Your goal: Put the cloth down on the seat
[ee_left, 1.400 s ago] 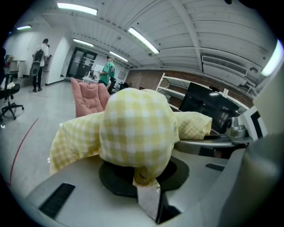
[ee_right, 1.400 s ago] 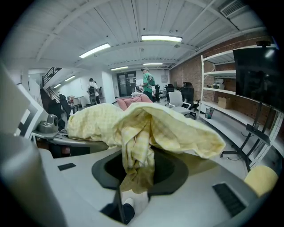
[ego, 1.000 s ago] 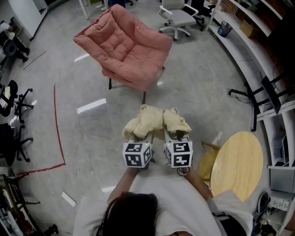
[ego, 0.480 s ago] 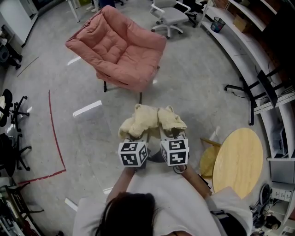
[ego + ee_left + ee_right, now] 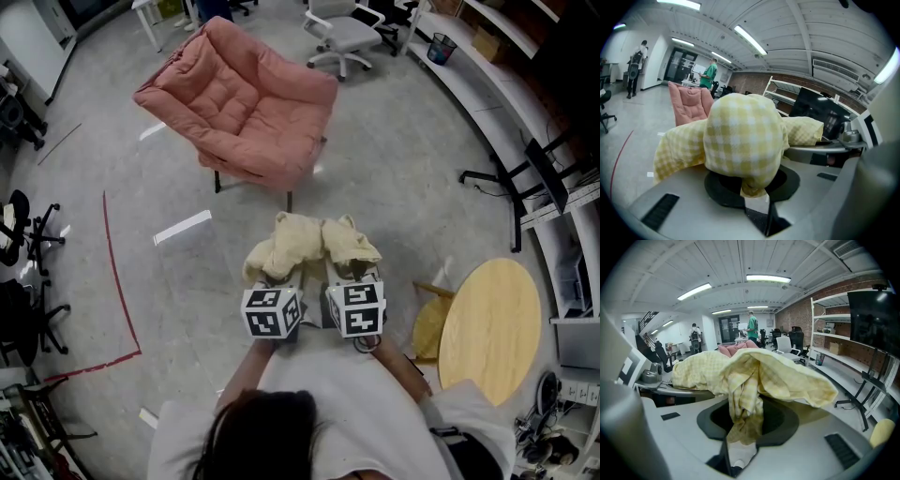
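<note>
A yellow checked cloth (image 5: 311,246) is bunched over the front of both grippers, held in the air above the floor. My left gripper (image 5: 277,281) is shut on its left part (image 5: 740,136), and my right gripper (image 5: 354,277) is shut on its right part (image 5: 750,376). The two grippers are side by side, close together. The cloth hides the fingertips in all views. The pink padded seat (image 5: 244,98) stands on the floor ahead and a little to the left, well apart from the cloth. It shows small behind the cloth in the left gripper view (image 5: 691,103).
A round wooden table (image 5: 489,323) stands at my right, with a yellow stool (image 5: 427,328) beside it. White office chair (image 5: 342,33) behind the seat. Shelving and a stand (image 5: 525,187) line the right side. Red tape (image 5: 117,281) marks the floor at left. People stand far off (image 5: 751,326).
The view has shifted slightly, and the pink seat sits a little nearer than a second ago. Both grippers keep their hold on the cloth, side by side as before.
</note>
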A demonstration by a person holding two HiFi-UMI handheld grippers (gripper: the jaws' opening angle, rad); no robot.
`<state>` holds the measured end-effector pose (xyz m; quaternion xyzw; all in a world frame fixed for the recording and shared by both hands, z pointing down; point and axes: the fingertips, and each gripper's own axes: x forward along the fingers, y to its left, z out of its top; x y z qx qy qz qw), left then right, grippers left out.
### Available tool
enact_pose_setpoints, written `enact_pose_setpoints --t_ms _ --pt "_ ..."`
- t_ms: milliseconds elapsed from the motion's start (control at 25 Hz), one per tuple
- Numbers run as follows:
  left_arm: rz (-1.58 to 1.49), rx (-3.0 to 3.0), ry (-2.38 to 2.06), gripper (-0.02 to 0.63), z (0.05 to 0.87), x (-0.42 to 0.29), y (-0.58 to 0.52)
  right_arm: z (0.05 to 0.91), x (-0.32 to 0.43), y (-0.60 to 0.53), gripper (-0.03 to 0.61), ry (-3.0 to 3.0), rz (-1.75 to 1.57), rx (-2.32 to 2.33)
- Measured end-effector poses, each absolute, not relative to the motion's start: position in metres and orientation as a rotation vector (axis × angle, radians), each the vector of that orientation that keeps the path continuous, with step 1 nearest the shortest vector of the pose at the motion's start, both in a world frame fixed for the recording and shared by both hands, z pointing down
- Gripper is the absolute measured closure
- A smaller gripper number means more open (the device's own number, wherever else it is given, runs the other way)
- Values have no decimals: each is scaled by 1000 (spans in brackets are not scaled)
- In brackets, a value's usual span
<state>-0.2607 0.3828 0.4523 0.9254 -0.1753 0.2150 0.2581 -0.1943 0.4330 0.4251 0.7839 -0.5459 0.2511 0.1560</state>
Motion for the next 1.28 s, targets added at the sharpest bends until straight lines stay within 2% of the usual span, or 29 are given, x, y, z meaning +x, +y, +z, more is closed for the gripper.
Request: enact_pose_setpoints --t_ms 520,1280 --pt "568 2465 -597 526 459 -228 343 432 -156 386 448 -1673 712 2147" --pt "573 2409 -767 526 457 -101 252 435 -22 282 448 -1795 730 2018"
